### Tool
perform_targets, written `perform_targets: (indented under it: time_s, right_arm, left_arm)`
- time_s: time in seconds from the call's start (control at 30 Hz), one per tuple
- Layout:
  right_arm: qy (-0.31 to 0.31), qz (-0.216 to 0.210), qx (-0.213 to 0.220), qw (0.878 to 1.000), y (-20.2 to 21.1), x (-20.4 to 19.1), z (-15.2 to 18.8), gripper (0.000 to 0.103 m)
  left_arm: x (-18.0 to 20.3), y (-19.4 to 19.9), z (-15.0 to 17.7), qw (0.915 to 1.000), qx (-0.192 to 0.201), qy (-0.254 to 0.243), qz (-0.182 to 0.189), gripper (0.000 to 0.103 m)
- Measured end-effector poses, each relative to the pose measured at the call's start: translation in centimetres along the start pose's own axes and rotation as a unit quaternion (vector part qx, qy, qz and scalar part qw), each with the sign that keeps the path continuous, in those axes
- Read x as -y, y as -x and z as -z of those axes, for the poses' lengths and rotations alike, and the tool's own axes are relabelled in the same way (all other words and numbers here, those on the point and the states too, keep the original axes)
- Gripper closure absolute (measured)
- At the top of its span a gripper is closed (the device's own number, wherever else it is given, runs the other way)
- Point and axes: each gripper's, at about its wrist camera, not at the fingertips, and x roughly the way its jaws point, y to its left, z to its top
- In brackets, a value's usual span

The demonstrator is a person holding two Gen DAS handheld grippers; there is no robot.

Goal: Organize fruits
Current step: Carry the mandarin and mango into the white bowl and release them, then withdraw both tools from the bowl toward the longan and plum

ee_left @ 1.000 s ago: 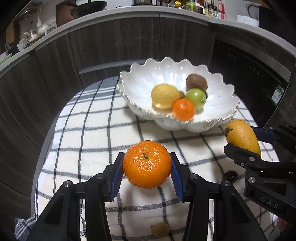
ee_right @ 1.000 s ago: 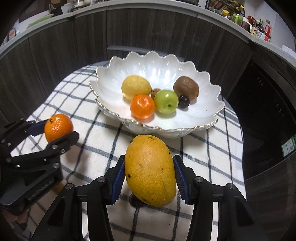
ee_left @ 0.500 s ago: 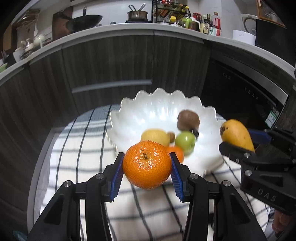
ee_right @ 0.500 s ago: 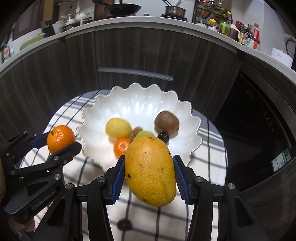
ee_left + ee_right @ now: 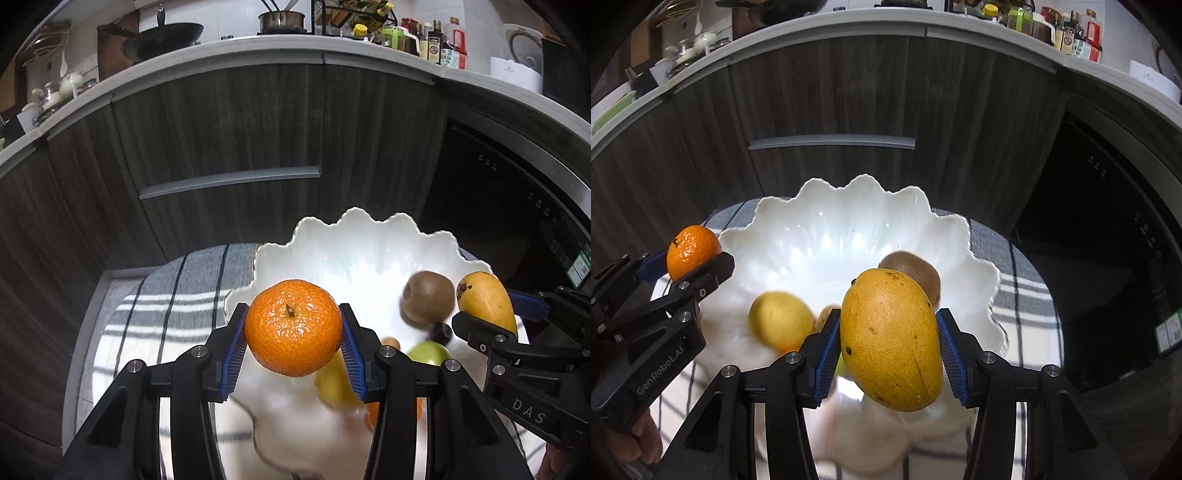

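Each wrist camera looks forward and downward along its own claw, close above the white bowl (image 5: 369,254), facing the dark cabinets (image 5: 831,92). Both views share the bowl (image 5: 849,221); each shows the opposite claw at its edge.

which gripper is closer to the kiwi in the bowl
Right. The right gripper, holding the mango, hangs just in front of the kiwi. The left gripper, holding the orange, is over the bowl's opposite side.

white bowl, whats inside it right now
In the white bowl: a lemon, a kiwi, a green apple, a small dark fruit and a partly hidden orange fruit. The held mango and orange cover the near part.
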Motion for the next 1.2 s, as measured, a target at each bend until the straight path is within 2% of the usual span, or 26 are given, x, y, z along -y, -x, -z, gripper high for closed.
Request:
perform_targets:
  time_s: [0.2, 0.33, 0.47, 0.57, 0.63, 0.7, 0.8, 1.0, 1.2]
  right_arm:
    - [0.001, -0.014, -0.020, 1.000, -2.8, -0.3, -1.4, 0.052]
    - [0.007, -0.031, -0.028, 0.999, -3.9, -1.0, -1.5, 0.052]
    - [0.010, -0.035, -0.033, 0.999, -4.6, -1.5, -1.6, 0.052]
    - [0.002, -0.030, -0.038, 0.999, -4.6, -1.3, -1.5, 0.051]
    - [0.002, -0.025, -0.032, 0.999, -4.3, -1.2, -1.7, 0.044]
    - [0.006, -0.014, -0.021, 1.000, -3.6, -1.2, -1.8, 0.028]
    - [0.009, 0.010, -0.008, 1.000, -2.4, -1.1, -1.9, 0.022]
    - [-0.001, 0.028, -0.002, 1.000, 0.0, -0.6, -1.2, 0.021]
    - [-0.010, 0.027, 0.014, 0.999, 4.2, -0.5, 1.0, 0.021]
  left_arm:
    - [-0.3, -3.1, -0.6, 0.9996, -0.025, -0.001, 0.016, 0.056]
    - [-0.8, -4.2, -0.3, 0.9987, -0.041, 0.018, 0.024, 0.056]
    - [-1.2, -4.6, -0.1, 0.9984, -0.050, 0.022, 0.016, 0.055]
    - [-1.3, -3.8, 0.1, 0.9987, -0.043, 0.022, 0.014, 0.042]
    - [-1.3, -3.2, 0.0, 0.9991, -0.038, 0.020, 0.009, 0.037]
    - [-1.4, -2.7, 0.0, 0.9991, -0.035, 0.021, 0.007, 0.035]
    - [-1.4, -1.6, 0.0, 0.9994, -0.030, 0.019, -0.003, 0.031]
    - [-1.0, 2.0, 0.4, 0.9996, -0.002, 0.013, -0.027, 0.014]
    - [0.2, 6.4, 2.1, 0.9992, 0.005, 0.004, -0.040, 0.013]
